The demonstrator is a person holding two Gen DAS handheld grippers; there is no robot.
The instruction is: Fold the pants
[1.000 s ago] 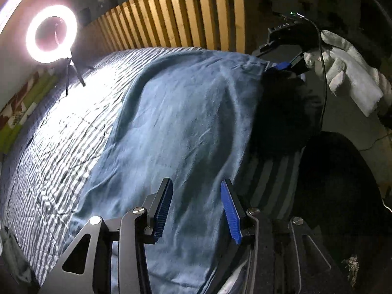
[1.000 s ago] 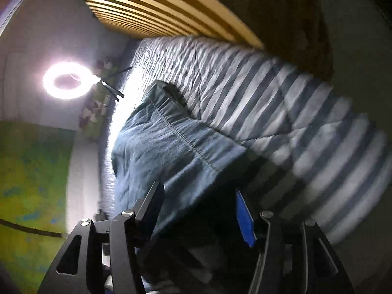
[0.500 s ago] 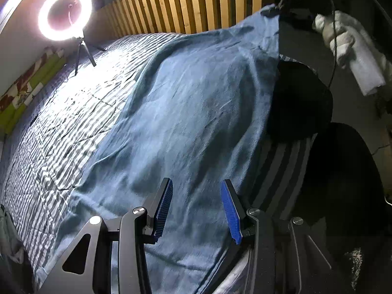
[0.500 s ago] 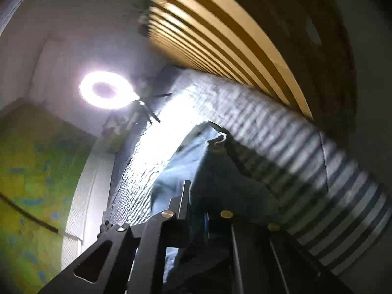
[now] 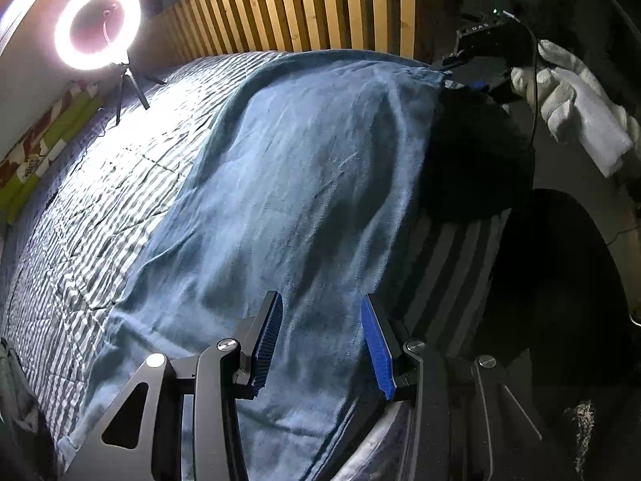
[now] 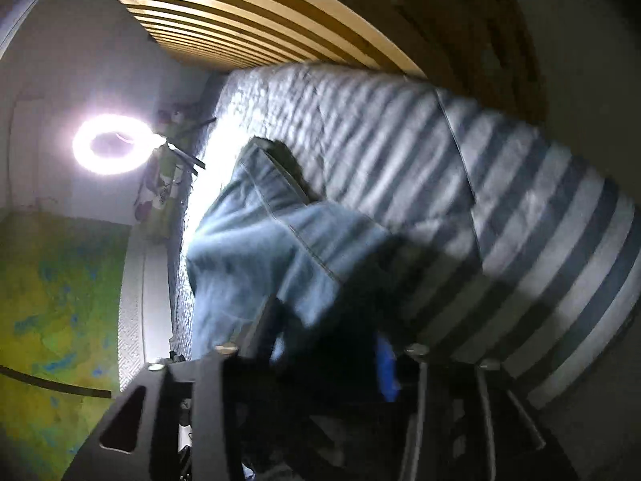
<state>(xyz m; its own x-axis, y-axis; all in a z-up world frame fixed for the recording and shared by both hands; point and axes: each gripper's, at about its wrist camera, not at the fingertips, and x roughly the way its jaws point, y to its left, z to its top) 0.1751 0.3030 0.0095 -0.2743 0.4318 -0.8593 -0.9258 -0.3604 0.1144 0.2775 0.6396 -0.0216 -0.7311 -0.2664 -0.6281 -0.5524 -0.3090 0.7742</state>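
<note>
Meanwhile the pants [image 5: 304, 184] edge lies between both hand-held grippers' parted jaws, the right's opening.

Pants [image 5: 304, 184]: faded blue denim, mottled lighter and darker; paler stitching along a seam in the right wrist view.
Bedcover [image 5: 80, 232]: grey and white stripes, quilted; washed out to near white at the upper left of the left wrist frame, broad dark bands at right in the right wrist frame.
Slatted headboard [image 5: 320, 4]: pale yellow wood, dark gaps between slats.
Ring light [image 5: 98, 24]: glowing white circle on a black tripod.
Left gripper [image 5: 322, 344]: black frame, silver screws, ridged blue pads.
Right gripper [image 6: 324, 344]: black, one blue pad visible.
Gloved hand [image 5: 573, 100]: white knit glove, upper right.
Wall hanging [image 6: 52, 312]: blotched yellow-green with blue patches, lower left.
</note>
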